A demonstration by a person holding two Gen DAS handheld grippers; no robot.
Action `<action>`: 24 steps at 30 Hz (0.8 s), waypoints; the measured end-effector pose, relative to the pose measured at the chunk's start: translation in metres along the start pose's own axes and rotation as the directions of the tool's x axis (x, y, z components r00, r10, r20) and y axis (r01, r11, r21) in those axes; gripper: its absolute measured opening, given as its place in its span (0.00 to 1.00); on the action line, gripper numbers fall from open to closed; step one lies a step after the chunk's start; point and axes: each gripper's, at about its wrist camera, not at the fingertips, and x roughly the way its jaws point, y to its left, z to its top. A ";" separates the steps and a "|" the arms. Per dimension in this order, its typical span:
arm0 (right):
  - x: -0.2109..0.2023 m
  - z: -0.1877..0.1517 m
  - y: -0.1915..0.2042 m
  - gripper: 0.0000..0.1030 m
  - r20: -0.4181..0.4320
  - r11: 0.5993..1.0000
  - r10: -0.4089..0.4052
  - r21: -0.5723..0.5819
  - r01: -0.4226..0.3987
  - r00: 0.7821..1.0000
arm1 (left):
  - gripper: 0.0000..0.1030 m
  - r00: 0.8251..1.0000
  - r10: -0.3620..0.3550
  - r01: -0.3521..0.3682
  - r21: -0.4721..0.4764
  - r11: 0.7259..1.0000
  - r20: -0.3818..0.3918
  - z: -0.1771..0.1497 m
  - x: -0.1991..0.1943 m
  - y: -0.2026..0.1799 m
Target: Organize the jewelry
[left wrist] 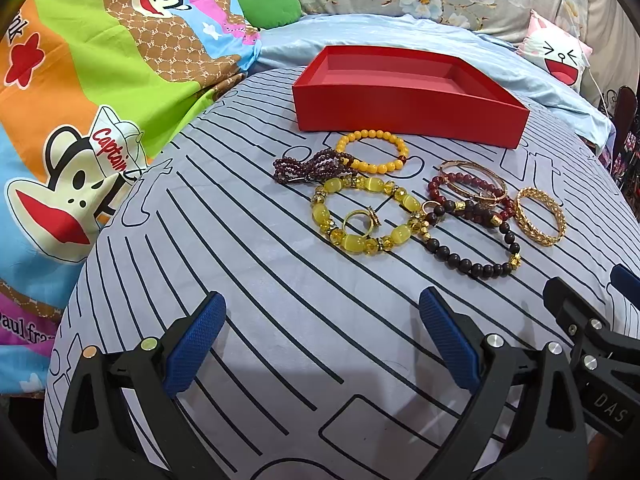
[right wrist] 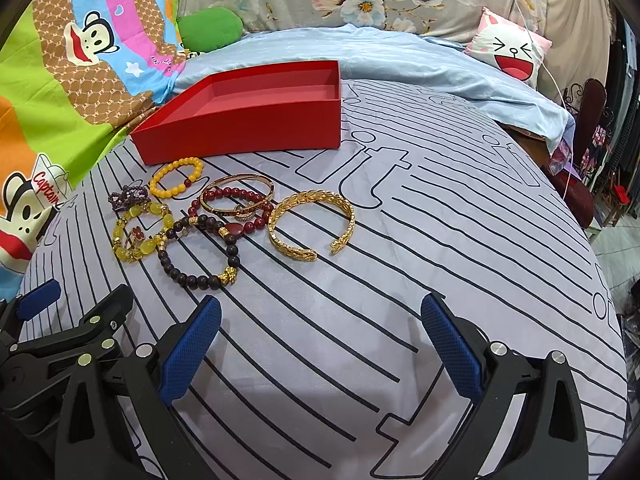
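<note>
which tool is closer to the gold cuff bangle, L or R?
Right, though by a narrow margin. The gold cuff bangle lies ahead of the right tool, slightly to its left. From the left tool it sits farther off, ahead and well to the right. Both tools are open and empty.

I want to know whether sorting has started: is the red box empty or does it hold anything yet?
Empty. Both views show the red box with a bare floor, and the bracelets all lie on the striped sheet before it.
</note>
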 end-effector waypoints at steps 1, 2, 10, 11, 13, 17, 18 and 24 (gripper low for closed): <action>0.000 0.000 0.000 0.94 0.000 1.000 0.000 0.000 0.000 1.000 | 0.90 1.000 0.002 -0.002 0.000 1.000 0.001 0.000 0.000 0.000; 0.000 0.000 0.000 0.94 0.000 1.000 0.000 0.000 0.000 1.000 | 0.90 1.000 0.002 -0.002 0.000 1.000 0.001 0.000 0.000 0.000; 0.000 0.000 0.000 0.94 0.000 1.000 -0.001 0.000 0.001 1.000 | 0.90 1.000 0.001 -0.001 0.001 1.000 0.002 0.001 -0.001 0.001; 0.000 0.000 0.000 0.94 0.000 1.000 -0.001 0.000 0.001 1.000 | 0.90 1.000 0.002 -0.002 0.001 1.000 0.003 0.000 -0.001 0.000; -0.001 0.000 0.000 0.94 0.001 1.000 -0.001 0.000 0.001 1.000 | 0.90 1.000 0.002 -0.002 0.001 1.000 0.003 0.000 -0.001 0.000; -0.001 0.000 0.000 0.94 0.001 1.000 -0.001 0.000 0.001 1.000 | 0.90 1.000 0.003 -0.003 0.001 1.000 0.004 0.000 -0.001 0.000; 0.000 0.000 0.000 0.94 0.001 1.000 -0.001 0.000 0.001 1.000 | 0.90 1.000 0.003 -0.003 0.000 1.000 0.004 0.000 -0.001 0.000; 0.000 0.000 -0.001 0.94 0.001 1.000 -0.001 0.000 0.001 1.000 | 0.90 1.000 0.003 -0.003 0.001 1.000 0.004 0.000 -0.001 0.000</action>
